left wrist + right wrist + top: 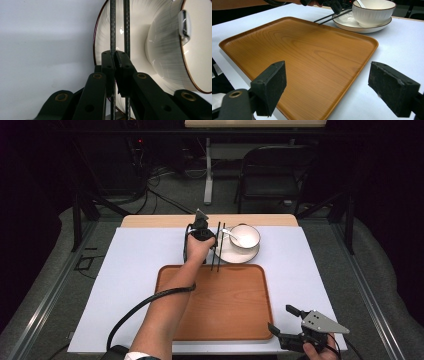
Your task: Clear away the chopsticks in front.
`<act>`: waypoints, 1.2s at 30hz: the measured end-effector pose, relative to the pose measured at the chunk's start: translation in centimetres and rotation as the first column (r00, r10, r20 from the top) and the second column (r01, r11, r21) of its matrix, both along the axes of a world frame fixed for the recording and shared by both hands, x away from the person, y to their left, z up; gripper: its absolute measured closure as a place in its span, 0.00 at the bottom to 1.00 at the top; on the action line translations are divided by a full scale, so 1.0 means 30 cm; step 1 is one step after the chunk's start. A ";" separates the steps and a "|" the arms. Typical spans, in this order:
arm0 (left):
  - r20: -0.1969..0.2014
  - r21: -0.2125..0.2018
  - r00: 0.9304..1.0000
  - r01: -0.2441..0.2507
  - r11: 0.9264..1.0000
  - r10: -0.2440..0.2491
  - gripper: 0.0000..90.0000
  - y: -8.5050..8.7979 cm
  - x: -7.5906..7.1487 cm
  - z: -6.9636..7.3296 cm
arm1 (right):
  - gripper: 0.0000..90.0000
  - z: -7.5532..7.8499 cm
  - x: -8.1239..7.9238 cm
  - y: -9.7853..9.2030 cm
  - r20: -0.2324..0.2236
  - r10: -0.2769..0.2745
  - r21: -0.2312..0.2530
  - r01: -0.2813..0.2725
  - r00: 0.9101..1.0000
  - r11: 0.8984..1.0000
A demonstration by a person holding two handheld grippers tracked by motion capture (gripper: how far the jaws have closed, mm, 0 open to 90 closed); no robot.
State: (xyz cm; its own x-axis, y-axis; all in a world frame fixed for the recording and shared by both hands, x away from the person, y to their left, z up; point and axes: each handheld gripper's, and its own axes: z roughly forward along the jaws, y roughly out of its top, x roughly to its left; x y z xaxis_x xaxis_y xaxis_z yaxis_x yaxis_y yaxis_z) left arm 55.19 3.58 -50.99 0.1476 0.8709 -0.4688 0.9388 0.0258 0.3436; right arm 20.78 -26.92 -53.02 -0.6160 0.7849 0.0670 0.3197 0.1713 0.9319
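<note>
Two black chopsticks [218,249] lie side by side across the left rim of a white plate [235,255], their near tips at the far edge of a wooden tray [215,305]. My left gripper [214,240] is shut on the chopsticks [113,30], its pads [108,67] pressed together around them. On the plate [140,22] stands a white ribbed bowl [245,236] with a white spoon [231,236] in it. My right gripper [281,318] stands open at the tray's near right corner, nothing between its jaws [327,85].
A white mat [140,270] covers the table under the tray [299,57]. A dark chair [275,170] and a table leg [207,175] stand beyond the far edge. My left forearm [165,315] crosses the tray's left side.
</note>
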 end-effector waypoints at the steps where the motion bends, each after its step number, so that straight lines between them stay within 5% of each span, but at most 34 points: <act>1: 0.000 -0.003 1.000 0.006 1.000 -0.006 0.95 0.005 -0.002 0.007 | 0.16 0.000 0.000 0.000 0.000 0.000 0.000 0.000 1.000 1.000; 13: 0.063 -0.007 0.998 -0.008 1.000 0.008 0.95 0.085 -0.088 0.107 | 0.16 0.001 0.001 0.002 0.002 0.001 0.000 -0.001 1.000 1.000; 26: 0.122 -0.036 0.992 -0.021 0.999 0.025 0.95 0.234 -0.251 0.201 | 0.16 0.002 0.005 0.012 0.007 0.018 -0.003 -0.018 1.000 1.000; 36: 0.114 -0.031 0.994 0.007 0.999 -0.004 0.95 0.328 -0.432 0.173 | 0.16 0.000 0.015 0.009 0.012 0.020 0.006 -0.020 1.000 1.000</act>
State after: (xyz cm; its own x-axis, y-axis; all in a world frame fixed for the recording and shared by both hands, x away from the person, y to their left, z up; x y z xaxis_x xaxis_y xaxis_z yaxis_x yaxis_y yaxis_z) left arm 42.24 13.42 -45.81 0.2061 0.8549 -0.4761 0.8939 0.0334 0.4469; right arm 21.23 -26.65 -53.02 -0.6326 0.7718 0.0642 0.3053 0.1723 0.9365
